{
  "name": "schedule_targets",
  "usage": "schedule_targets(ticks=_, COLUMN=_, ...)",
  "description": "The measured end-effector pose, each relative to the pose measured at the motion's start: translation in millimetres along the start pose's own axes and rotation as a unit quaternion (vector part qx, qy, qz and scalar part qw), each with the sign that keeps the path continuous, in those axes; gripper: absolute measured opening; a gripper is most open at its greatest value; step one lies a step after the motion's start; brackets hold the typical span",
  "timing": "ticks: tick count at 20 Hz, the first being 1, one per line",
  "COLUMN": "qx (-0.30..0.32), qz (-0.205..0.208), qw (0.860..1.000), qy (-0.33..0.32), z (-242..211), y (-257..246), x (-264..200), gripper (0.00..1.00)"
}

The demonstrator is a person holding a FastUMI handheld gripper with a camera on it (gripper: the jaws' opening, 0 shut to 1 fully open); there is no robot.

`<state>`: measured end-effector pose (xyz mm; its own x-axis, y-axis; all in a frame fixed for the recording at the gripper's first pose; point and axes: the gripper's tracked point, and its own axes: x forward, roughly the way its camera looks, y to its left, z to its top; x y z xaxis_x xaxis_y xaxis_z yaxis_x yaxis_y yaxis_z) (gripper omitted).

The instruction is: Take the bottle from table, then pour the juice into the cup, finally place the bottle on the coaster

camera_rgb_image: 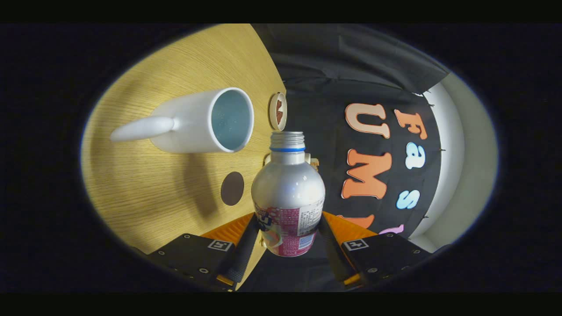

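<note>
My gripper (287,221) is shut on the lower body of a silver bottle (287,188) with a pink label, one black finger (244,248) on each side. The gripper is rolled over, so the bottle lies about level with the table. Its uncapped threaded mouth (287,139) sits just past the rim of the white mug (202,120), a little higher than the rim. The mug stands on the wooden table (145,188) with its handle turned away from the bottle; its inside looks pale. I see no stream of juice. A dark brown round coaster (232,188) lies flat on the table beside the bottle.
A small round beige disc (278,111) with a brown mark sits at the table's far edge beyond the bottle's mouth. A beige thing (313,163) is partly hidden behind the bottle's shoulder. The black cloth wall hangs past the table's edge.
</note>
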<state>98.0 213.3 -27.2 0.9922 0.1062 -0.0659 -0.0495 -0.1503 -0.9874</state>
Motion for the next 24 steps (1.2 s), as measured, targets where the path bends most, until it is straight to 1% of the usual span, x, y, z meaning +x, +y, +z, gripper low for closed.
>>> schedule_targets(ticks=8, qx=-0.046, qz=-0.008, qw=0.999, qy=-0.003, z=-0.1, y=-3.7, x=2.4, gripper=0.76)
schedule_targets(ticks=24, qx=-0.126, qz=0.004, qw=0.992, qy=-0.004, z=6.6, y=-6.9, x=3.8, gripper=0.76)
